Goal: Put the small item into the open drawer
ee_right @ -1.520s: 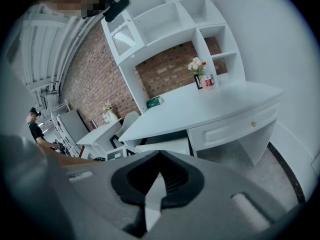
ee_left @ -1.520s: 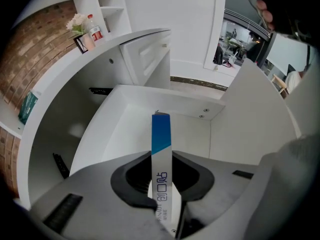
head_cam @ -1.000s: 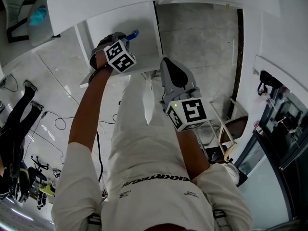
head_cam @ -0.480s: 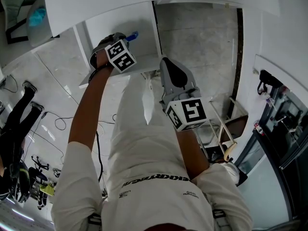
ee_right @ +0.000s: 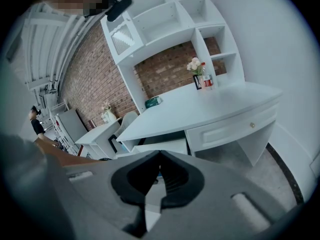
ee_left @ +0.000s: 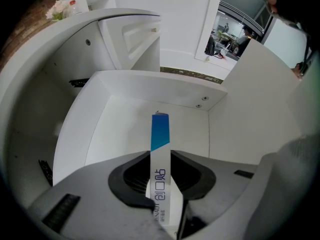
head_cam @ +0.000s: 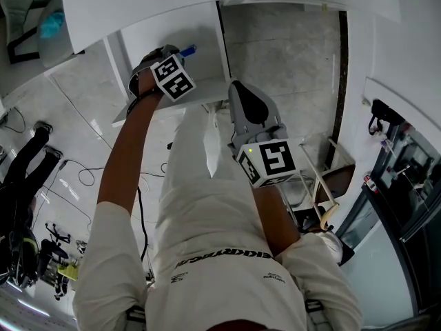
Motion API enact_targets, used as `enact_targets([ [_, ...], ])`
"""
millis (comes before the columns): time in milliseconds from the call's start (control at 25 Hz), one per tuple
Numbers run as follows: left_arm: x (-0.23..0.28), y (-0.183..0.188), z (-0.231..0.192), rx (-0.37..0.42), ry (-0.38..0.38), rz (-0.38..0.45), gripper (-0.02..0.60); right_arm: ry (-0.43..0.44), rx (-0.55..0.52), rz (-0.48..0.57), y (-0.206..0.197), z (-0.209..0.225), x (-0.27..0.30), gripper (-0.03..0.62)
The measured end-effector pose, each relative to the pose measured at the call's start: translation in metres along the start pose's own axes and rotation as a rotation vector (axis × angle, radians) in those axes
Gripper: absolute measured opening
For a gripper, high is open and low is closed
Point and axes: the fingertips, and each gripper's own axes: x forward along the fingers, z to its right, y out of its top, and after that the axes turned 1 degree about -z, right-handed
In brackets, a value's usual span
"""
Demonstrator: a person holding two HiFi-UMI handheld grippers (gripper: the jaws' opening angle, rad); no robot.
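- My left tongs (ee_left: pixel 161 155) have a slim white box (ee_left: pixel 160 134) with a blue far end standing between them. It points straight away from me into the open drawer (ee_left: pixel 150 89).
- The left jaws are easing apart at this moment. As far as I can see, the pads lie against the box's two long sides, and the box sits straight in the gap.
- The box's blue end hangs above the drawer's white floor, roughly midway across and short of the far wall. I cannot tell whether it touches the floor.
- The drawer is bare white inside, with two small screw heads (ee_left: pixel 202 101) in the far wall near the right corner.
- In the head view, the left arm reaches far and left to the drawer, and the blue tip (head_cam: pixel 188 49) shows just past the marker cube (head_cam: pixel 172 78).
- My right tongs (ee_right: pixel 159 156) are closed tip to tip with nothing between them.
- They are held nearer and to the right, well apart from the drawer, over the pale marbled floor (head_cam: pixel 289 54).
- The right gripper view looks across a white tabletop (ee_right: pixel 210 104) to a brick wall (ee_right: pixel 170 69). A bunch of flowers (ee_right: pixel 194 65) and a bottle (ee_right: pixel 206 80) stand at the tabletop's far edge, and a green box (ee_right: pixel 153 101) lies further left.
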Motion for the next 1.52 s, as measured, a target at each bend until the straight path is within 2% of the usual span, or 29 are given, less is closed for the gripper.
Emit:
enact_targets([
  [160,0.000,-0.001,-0.002,-0.020,0.002,-0.001,0.133,0.001,-0.005,-0.007,-0.001,0.001,0.000,-0.002],
  [360,-0.001,0.000,-0.002,-0.021,0.009,-0.001,0.149,-0.004,-0.005,-0.005,-0.002,0.004,-0.003,-0.003],
  [960,-0.028,0.005,-0.005,-0.016,0.062,0.012,0.149,0.006,-0.026,0.003,0.007,-0.002,-0.018,-0.002],
  [1520,-0.086,0.015,-0.003,-0.040,0.138,0.060,0.146,0.031,-0.062,0.043,0.030,-0.020,-0.046,-0.002],
])
